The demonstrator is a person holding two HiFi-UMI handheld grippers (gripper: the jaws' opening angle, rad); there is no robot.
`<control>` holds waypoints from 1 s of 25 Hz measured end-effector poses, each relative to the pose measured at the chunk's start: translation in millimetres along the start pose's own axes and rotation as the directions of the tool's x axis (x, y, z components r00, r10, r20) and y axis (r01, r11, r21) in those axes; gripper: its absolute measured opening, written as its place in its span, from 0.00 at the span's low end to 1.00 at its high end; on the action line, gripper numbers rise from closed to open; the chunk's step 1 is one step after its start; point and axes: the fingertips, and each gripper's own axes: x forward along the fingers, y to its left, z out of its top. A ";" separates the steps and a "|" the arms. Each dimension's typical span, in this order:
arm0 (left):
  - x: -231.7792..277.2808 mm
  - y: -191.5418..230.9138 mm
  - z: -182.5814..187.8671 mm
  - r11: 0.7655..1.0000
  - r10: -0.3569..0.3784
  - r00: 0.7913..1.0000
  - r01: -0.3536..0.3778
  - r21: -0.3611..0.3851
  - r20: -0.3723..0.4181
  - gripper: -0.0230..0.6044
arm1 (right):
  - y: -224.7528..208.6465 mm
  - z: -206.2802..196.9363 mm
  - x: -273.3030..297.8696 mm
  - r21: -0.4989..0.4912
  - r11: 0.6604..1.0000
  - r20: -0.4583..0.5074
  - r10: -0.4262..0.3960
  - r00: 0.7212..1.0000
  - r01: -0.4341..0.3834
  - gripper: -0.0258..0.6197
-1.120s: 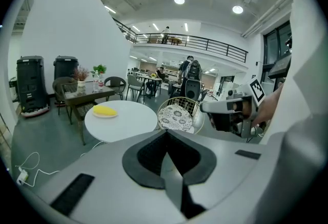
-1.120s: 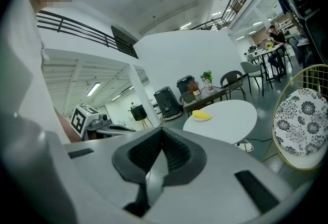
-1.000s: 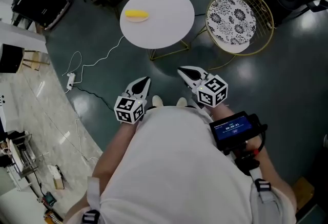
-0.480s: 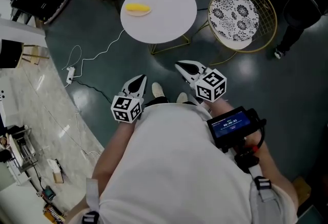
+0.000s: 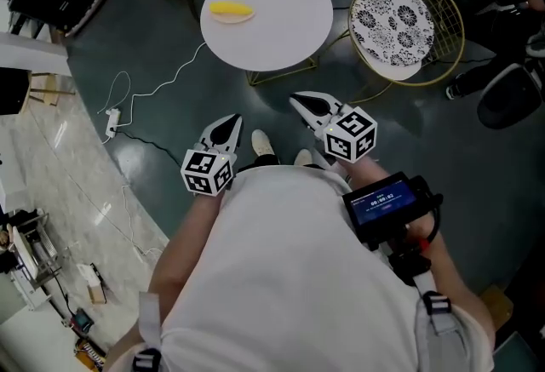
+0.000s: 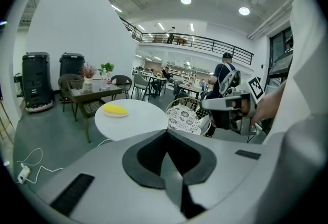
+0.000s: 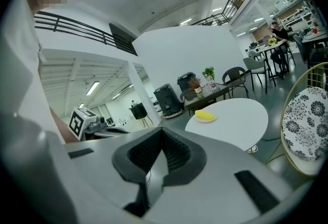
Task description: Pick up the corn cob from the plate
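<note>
Head view: the corn cob (image 5: 232, 11) is a short, plain yellow piece lying near the left edge of the round white table (image 5: 281, 38). Both arms are bent and held out in front of the person's body over the dark floor, well short of the table's near edge. The left gripper (image 5: 232, 120) and the right gripper (image 5: 298, 100) point toward the table, each drawn to a closed point with nothing in it.

Left gripper view: the corn cob (image 6: 115, 109) rests on a shallow pale plate (image 6: 119, 115) by the table's left edge, well beyond the jaws. The left gripper (image 6: 166, 136) has its tips pressed together and holds nothing.

Right gripper view: the corn cob (image 7: 205, 114) lies at the table's far left edge. The right gripper (image 7: 162, 133) is angled slightly downward, tips meeting, empty and touching nothing.
</note>
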 end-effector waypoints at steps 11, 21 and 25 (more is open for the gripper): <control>18.1 90.6 26.0 1.000 -0.013 1.000 0.014 -0.009 0.024 0.05 | -13.8 27.9 85.2 -0.023 0.999 -0.007 -0.022 1.000 0.021 0.05; 9.6 164.3 32.2 0.999 -0.034 0.999 0.035 -0.015 0.031 0.05 | -10.0 35.2 151.6 -0.043 0.997 -0.024 -0.066 0.998 0.065 0.05; 2.7 193.8 38.9 0.999 -0.046 0.998 0.047 -0.012 0.031 0.05 | -8.1 44.9 177.2 -0.044 0.995 -0.016 -0.093 0.996 0.092 0.05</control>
